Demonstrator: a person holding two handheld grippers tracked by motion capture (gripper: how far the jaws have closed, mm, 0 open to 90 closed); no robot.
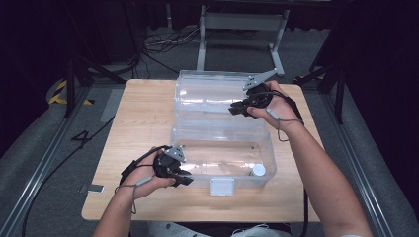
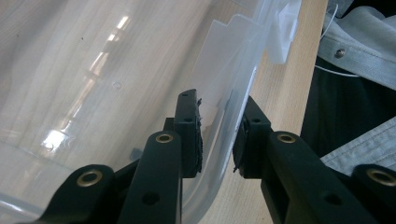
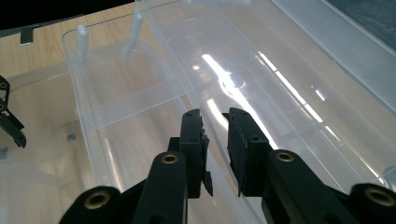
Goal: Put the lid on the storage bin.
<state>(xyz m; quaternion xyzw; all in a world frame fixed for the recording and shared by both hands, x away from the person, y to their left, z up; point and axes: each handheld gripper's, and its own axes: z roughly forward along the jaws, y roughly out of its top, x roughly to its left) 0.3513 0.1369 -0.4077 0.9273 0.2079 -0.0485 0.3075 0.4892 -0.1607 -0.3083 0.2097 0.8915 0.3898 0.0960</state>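
A clear plastic box [image 1: 222,158] sits mid-bench [image 1: 143,118], lid [image 1: 212,91] hinged back. The left tongs [image 2: 217,135] straddle its near wall, nearly closed on it; the right tongs [image 3: 215,140] stand slightly open over the lid's edge, holding nothing. The box looks light, stiff and slippery; rims offer the best hold.

One mark can be read: a dark figure "4" [image 1: 81,138] on the grey floor [image 1: 44,148] to the left of the table, seen in the high view. The clear plastic box [image 1: 222,153] on the table carries no lettering that can be made out, and its white latch tab [image 1: 222,186] looks blank.
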